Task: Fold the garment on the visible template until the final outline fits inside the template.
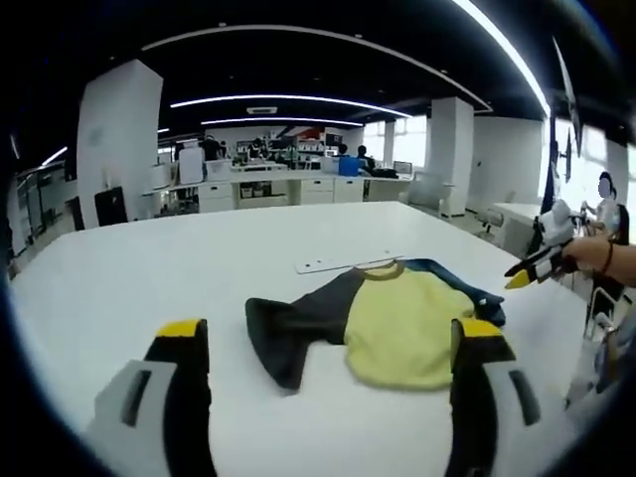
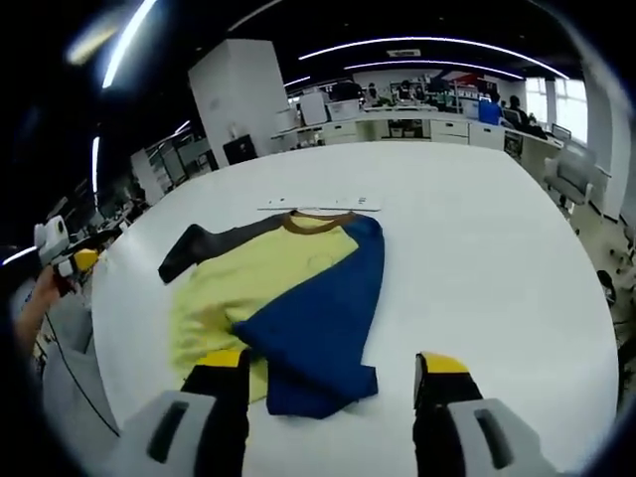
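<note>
The shirt (image 2: 283,298) is seen lying on the white table (image 2: 477,248), just below a pale strip (image 2: 320,205) near its collar; the blue side has been laid over the yellow body, while the dark sleeve (image 1: 293,333) is spread out to the side. Both the left gripper (image 1: 333,348) and the right gripper (image 2: 333,383) are held above the table with jaws apart and nothing between them. The folding is judged partly done: the dark sleeve and lower hem are left to be folded in.
</note>
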A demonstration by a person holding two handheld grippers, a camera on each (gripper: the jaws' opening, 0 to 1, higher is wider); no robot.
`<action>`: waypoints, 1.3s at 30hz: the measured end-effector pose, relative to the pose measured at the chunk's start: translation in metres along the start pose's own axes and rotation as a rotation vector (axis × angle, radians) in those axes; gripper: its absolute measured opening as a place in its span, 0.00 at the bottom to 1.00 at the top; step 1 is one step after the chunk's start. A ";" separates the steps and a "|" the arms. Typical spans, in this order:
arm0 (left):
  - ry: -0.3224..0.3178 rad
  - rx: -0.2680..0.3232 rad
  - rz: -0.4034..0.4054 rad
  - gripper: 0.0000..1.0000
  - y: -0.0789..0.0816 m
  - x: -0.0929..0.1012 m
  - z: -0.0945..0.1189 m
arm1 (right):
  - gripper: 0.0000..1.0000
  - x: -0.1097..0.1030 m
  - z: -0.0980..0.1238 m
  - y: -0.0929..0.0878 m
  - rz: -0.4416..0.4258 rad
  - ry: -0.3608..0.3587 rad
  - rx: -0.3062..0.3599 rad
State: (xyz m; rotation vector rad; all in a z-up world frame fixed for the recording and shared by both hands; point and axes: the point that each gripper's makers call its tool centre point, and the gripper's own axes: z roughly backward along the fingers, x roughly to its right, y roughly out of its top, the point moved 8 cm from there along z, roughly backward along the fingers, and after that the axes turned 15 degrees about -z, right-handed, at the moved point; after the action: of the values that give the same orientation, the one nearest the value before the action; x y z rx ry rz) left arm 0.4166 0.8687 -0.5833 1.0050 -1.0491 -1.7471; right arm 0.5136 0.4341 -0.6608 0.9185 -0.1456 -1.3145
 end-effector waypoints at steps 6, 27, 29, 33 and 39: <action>-0.047 0.007 0.025 0.99 -0.002 0.013 0.009 | 0.56 0.006 0.001 -0.015 -0.004 -0.009 -0.019; -0.120 -0.032 0.028 0.96 -0.012 0.046 0.023 | 0.20 0.009 -0.019 -0.050 0.048 -0.059 -0.071; -0.120 -0.033 0.024 0.96 -0.013 0.046 0.024 | 0.17 0.008 -0.021 -0.049 0.053 -0.073 -0.058; -0.118 -0.017 0.031 0.97 -0.014 0.047 0.026 | 0.12 0.007 -0.023 -0.049 0.039 -0.101 -0.041; -0.122 -0.042 0.008 0.95 -0.018 0.050 0.027 | 0.11 0.004 -0.029 -0.051 0.041 -0.110 -0.048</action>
State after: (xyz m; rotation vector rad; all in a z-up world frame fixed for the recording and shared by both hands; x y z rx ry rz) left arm 0.3716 0.8347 -0.6014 0.8757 -1.0865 -1.8355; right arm 0.4928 0.4461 -0.7140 0.7992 -0.2161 -1.3257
